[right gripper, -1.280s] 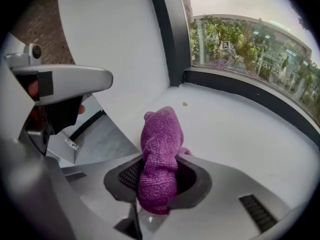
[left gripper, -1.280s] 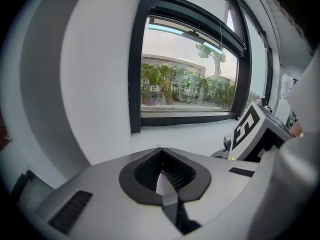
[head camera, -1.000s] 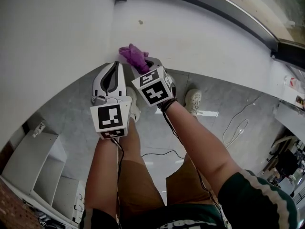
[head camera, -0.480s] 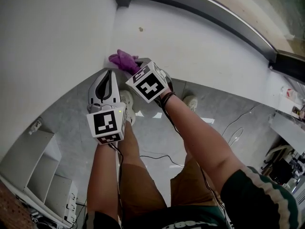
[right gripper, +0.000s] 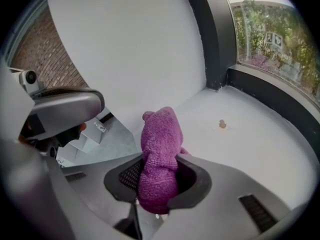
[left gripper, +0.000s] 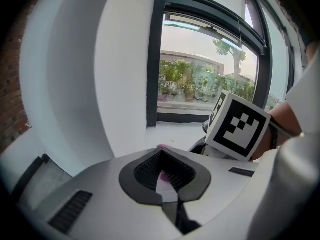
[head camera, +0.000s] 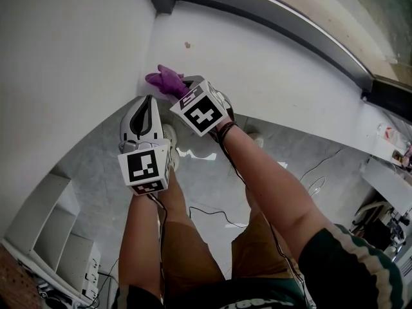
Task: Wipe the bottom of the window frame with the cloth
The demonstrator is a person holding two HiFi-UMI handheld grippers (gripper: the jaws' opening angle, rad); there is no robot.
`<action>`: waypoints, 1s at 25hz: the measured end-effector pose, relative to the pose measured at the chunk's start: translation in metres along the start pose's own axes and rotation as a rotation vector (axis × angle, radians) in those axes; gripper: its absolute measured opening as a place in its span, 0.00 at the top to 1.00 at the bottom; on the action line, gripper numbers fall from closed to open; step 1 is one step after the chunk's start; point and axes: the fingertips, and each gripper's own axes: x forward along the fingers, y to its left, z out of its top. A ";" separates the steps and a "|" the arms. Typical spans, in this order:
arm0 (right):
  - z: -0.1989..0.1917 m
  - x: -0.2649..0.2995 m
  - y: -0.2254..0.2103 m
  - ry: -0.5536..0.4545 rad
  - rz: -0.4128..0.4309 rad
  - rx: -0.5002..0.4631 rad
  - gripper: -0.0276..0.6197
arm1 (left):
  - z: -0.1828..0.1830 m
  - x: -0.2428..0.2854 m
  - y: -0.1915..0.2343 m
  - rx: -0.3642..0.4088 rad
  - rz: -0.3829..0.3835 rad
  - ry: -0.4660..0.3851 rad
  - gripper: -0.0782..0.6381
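Note:
A purple cloth is bunched up in my right gripper, whose jaws are shut on it. The cloth sticks out past the jaws of the right gripper, above the white sill near the corner. The dark window frame runs along the sill's far side, with its upright post in the corner. A small brown speck lies on the sill. My left gripper hangs beside the right one, shut and empty, pointing at the frame's bottom bar.
A white wall closes the left side next to the corner. Below are the grey floor, a white shelf unit at the lower left, a thin cable at the right, and the person's legs.
The right gripper and cloth have shifted left towards the wall corner. The left gripper has hardly moved.

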 end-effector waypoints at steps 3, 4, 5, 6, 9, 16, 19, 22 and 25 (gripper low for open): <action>0.006 0.001 -0.009 -0.007 -0.010 -0.004 0.77 | 0.001 0.006 -0.001 -0.001 0.001 0.005 0.88; 0.008 0.001 -0.012 -0.009 -0.010 -0.001 0.77 | 0.002 0.008 -0.001 -0.003 0.001 0.005 0.88; 0.010 0.001 -0.015 -0.010 -0.010 0.001 0.77 | 0.003 0.011 -0.002 -0.004 0.002 0.005 0.88; 0.012 0.001 -0.019 -0.012 -0.011 0.003 0.77 | 0.005 0.013 -0.002 -0.004 0.002 0.005 0.88; 0.019 0.000 -0.032 -0.024 -0.014 0.002 0.77 | 0.012 0.022 -0.002 0.004 0.005 0.002 0.88; 0.035 -0.003 -0.064 -0.051 -0.047 0.022 0.77 | 0.031 0.039 -0.003 0.017 0.001 -0.012 0.88; 0.042 -0.005 -0.074 -0.060 -0.054 0.040 0.77 | 0.038 0.046 0.000 0.020 0.009 -0.020 0.88; 0.047 -0.004 -0.079 -0.062 -0.055 0.044 0.77 | 0.045 0.052 0.000 0.026 0.014 -0.028 0.88; 0.052 -0.004 -0.085 -0.063 -0.074 0.033 0.77 | 0.052 0.058 -0.001 0.030 0.008 -0.035 0.88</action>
